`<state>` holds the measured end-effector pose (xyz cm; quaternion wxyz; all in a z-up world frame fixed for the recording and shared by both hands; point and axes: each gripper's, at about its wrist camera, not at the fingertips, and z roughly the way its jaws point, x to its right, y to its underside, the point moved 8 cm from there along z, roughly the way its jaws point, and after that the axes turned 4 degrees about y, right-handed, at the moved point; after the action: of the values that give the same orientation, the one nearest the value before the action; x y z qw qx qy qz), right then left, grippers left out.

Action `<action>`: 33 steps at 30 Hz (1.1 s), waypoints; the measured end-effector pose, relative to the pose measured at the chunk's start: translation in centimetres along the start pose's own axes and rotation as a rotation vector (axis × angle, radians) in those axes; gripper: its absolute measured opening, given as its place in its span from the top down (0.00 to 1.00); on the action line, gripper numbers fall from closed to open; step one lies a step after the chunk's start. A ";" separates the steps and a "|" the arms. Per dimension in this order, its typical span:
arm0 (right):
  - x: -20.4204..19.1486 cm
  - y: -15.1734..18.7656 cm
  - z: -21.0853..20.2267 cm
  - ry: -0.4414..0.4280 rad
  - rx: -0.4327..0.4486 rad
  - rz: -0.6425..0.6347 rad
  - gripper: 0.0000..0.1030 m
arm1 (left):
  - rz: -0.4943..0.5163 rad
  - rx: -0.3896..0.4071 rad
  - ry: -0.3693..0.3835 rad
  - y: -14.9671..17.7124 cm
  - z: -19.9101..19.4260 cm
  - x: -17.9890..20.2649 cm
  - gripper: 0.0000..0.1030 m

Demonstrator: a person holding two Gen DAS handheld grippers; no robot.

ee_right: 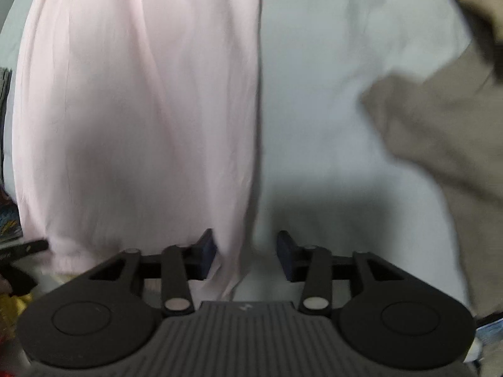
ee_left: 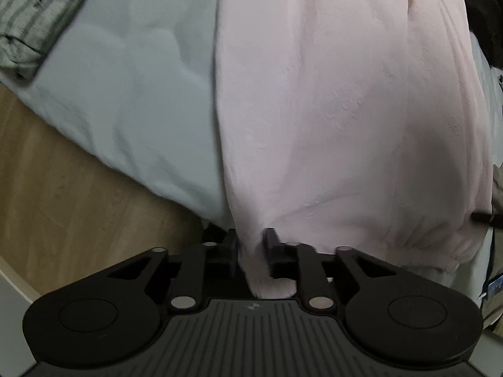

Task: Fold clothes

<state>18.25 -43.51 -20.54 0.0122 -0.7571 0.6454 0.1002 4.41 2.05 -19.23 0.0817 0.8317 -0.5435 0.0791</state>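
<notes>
A pale pink garment (ee_left: 345, 110) with a gathered elastic hem lies stretched lengthwise over a light bed sheet (ee_left: 125, 94). My left gripper (ee_left: 251, 245) is shut on the near left corner of its hem, with cloth bunched between the fingers. In the right wrist view the same pink garment (ee_right: 135, 110) fills the left half. My right gripper (ee_right: 246, 245) stands open, and the garment's near right corner hangs between its fingers, closer to the left one. The pads are not pressed on the cloth.
A green striped garment (ee_left: 28, 22) lies at the sheet's far left. A beige garment (ee_right: 446, 132) lies on the bed sheet (ee_right: 330, 94) to the right. Wooden floor (ee_left: 63, 188) shows beyond the bed's left edge. Dark clothing (ee_left: 484, 15) sits at the far right.
</notes>
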 end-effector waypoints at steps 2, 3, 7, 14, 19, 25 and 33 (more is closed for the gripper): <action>0.3 -1.8 -1.4 0.011 0.053 -0.003 0.55 | 0.000 -0.007 -0.036 -0.2 -1.1 -0.8 0.77; 0.5 -2.8 -2.1 0.016 0.080 -0.004 0.55 | -0.003 -0.008 -0.057 -0.4 -1.7 -1.2 0.77; 0.1 -6.8 -4.4 0.022 0.183 -0.042 0.55 | 0.022 0.099 -0.054 -3.5 -4.7 -0.7 0.77; -5.8 -16.7 -3.6 0.090 0.380 -0.178 0.55 | 0.179 0.295 -0.033 -15.5 -5.8 4.2 0.77; -7.5 -22.3 -1.0 0.102 0.450 -0.208 0.56 | 0.142 0.365 -0.052 -24.3 -1.4 2.2 0.77; -9.2 -29.0 0.6 0.081 0.433 -0.230 0.58 | 0.125 0.391 -0.026 -25.3 0.7 2.6 0.77; -7.5 -29.0 1.3 0.108 0.390 -0.204 0.99 | 0.159 0.330 -0.078 -23.9 0.6 1.7 0.77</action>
<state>45.34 -31.21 -23.76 0.1338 -0.8061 0.5723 -0.0690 27.05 9.90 -20.66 -0.0835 0.7906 -0.5901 0.1409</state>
